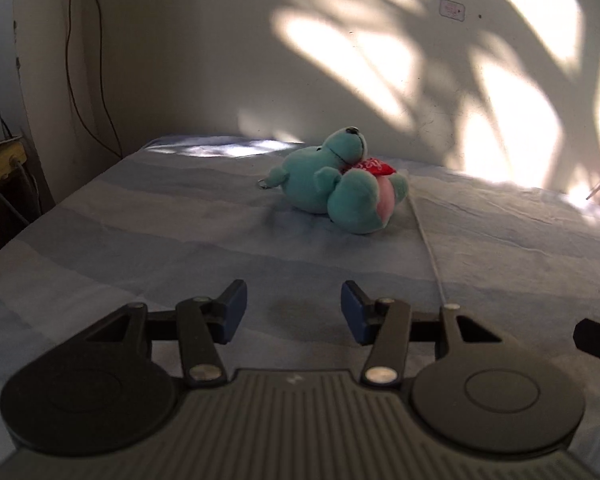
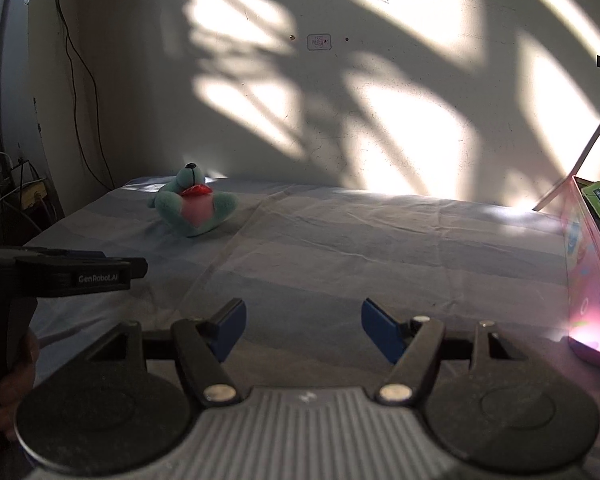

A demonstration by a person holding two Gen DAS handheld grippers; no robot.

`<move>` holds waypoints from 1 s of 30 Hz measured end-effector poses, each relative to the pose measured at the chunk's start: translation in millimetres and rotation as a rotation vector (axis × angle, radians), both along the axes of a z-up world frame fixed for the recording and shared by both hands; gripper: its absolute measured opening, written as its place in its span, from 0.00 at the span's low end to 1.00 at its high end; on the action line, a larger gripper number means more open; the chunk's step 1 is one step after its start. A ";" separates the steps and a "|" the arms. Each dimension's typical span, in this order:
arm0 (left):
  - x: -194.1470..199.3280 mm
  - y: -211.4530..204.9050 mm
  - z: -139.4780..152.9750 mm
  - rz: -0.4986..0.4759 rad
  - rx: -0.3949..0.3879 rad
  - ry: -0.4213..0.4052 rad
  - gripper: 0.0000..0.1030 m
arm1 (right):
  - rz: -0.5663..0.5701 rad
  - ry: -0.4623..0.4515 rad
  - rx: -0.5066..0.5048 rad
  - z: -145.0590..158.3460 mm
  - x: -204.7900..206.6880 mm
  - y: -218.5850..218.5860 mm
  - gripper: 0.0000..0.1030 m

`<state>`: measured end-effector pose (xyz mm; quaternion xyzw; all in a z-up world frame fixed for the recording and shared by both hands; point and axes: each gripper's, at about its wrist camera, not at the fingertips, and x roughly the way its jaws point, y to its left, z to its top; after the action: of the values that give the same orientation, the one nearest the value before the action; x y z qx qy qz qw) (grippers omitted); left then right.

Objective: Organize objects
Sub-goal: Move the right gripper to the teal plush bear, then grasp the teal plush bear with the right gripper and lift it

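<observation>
On the bed [image 1: 140, 216], near the wall, a teal soft toy [image 1: 332, 184] is lying alone, and the left gripper [image 1: 294, 312] and right gripper [image 2: 304, 330] are both hovering spread and empty, probably for reaching it.

A teal plush toy [image 1: 332, 184] with pink belly and red heart is seen. The bedsheet [image 1: 180, 232] is striped pale blue.

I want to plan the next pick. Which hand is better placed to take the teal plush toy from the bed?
Probably the left. The teal plush toy lies almost straight ahead of the left gripper, whose fingers stand open and empty. For the right gripper, also open, the toy is off to the left and looks farther.
</observation>
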<state>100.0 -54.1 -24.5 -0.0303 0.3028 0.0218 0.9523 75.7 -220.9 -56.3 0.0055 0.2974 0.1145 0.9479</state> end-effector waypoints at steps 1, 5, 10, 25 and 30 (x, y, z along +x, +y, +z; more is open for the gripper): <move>2.0 11.5 -0.2 0.034 -0.046 0.010 0.53 | 0.016 0.004 -0.001 -0.1 6.2 6.6 0.64; 2.4 39.9 2.1 0.146 -0.131 0.006 0.53 | 0.094 0.000 -0.028 -1.2 34.2 43.1 0.64; 7.9 47.0 -0.2 0.178 -0.140 0.024 0.53 | 0.145 -0.032 -0.021 0.7 79.1 87.6 0.65; 11.3 46.4 -3.6 0.176 -0.112 0.030 0.56 | 0.168 -0.168 -0.233 -9.5 97.0 124.1 0.30; 10.5 42.9 -2.9 0.168 -0.098 0.030 0.56 | 0.148 -0.163 -0.275 -10.7 47.2 71.0 0.29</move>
<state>110.5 -11.2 -27.5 -0.1019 0.3139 0.0872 0.9399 122.9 -149.9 -67.0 -0.1554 0.2322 0.1420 0.9496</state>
